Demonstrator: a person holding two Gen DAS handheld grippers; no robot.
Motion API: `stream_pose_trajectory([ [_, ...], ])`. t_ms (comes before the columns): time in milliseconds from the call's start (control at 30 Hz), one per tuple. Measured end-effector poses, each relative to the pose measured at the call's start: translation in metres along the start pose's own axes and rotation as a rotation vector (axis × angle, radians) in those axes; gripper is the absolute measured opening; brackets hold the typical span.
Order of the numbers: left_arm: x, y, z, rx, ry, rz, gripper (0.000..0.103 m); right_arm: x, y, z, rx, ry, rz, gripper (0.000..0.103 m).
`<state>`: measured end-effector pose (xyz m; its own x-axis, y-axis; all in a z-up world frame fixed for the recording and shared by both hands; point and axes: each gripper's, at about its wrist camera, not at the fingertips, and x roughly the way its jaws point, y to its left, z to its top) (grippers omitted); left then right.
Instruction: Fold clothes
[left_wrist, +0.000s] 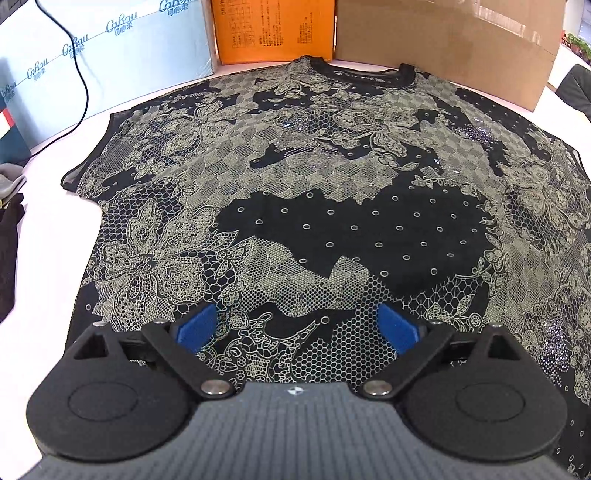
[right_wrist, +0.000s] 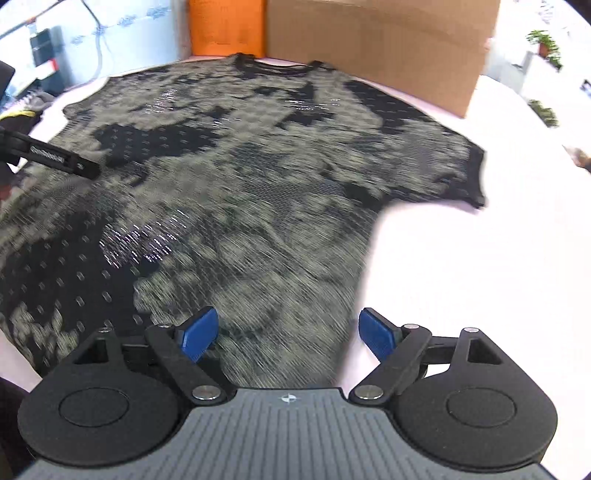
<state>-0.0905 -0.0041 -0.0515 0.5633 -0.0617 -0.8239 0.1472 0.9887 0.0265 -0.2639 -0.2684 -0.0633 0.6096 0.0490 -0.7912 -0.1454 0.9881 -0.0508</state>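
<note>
A black top with a beige lace and flower print (left_wrist: 314, 192) lies spread flat on the white table (left_wrist: 48, 236), neckline at the far side. My left gripper (left_wrist: 297, 325) is open above the top's near hem, blue pads wide apart, holding nothing. My right gripper (right_wrist: 286, 332) is open and empty over the top's (right_wrist: 221, 184) near right edge; this view is motion-blurred. The left gripper's finger (right_wrist: 62, 158) shows at the left of the right wrist view, over the cloth.
Behind the top stand a brown cardboard box (left_wrist: 461, 44), an orange box (left_wrist: 273, 29) and a pale blue box (left_wrist: 110, 55). A black cable (left_wrist: 79, 74) runs down the left. Dark clothes (left_wrist: 9, 251) lie at the left edge. Bare table (right_wrist: 480, 258) lies right of the top.
</note>
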Motion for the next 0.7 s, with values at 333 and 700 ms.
stream_pose_trajectory([
  [333, 0.002, 0.001, 0.0, -0.02, 0.007, 0.012, 0.1, -0.019, 0.056, -0.009, -0.043, -0.128, 0.169, 0.082],
  [700, -0.011, 0.023, 0.002, 0.021, 0.062, -0.061, 0.101, -0.037, 0.052, -0.023, 0.06, -0.01, 0.15, 0.087],
])
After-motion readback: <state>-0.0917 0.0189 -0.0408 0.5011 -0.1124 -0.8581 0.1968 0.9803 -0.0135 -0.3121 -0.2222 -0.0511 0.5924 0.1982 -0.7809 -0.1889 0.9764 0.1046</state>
